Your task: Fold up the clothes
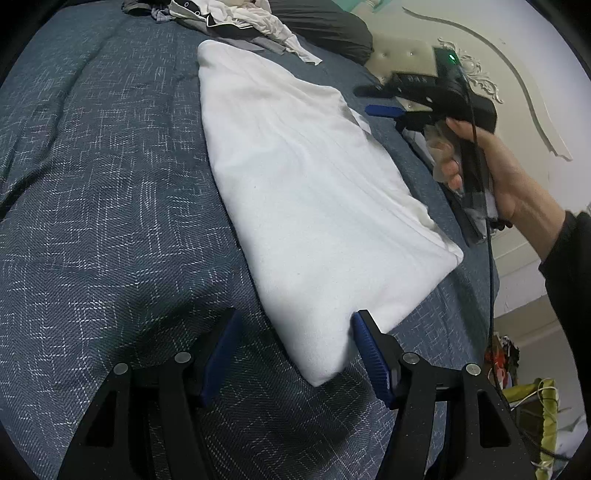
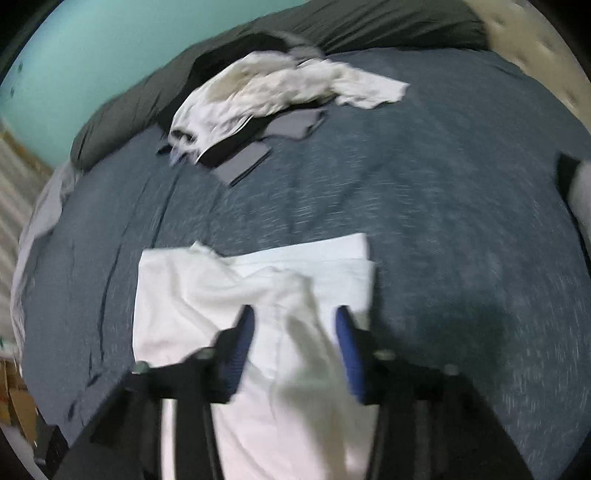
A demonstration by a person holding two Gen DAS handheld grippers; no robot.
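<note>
No brand, label or writing can be read on anything here. One bed fills both views, spread with a dark blue woven bedspread [image 1: 110,206], and a dark grey pillow [image 1: 332,33] lies along its far edge. One folded white garment [image 1: 295,192] lies flat on the bedspread — a long slab of cloth whose near corner sits between the left gripper's fingers. At the far end of the bed is one loose heap of unfolded clothes [image 2: 266,96], white pieces on top of dark and grey ones, well apart from the folded garment. There are two grippers. The left gripper [image 1: 295,354] is released, its blue pads spread wide. The right gripper [image 2: 295,350] — held in a person's hand [image 1: 480,166] — hangs over the garment with its fingers spread apart, grasping nothing.
</note>
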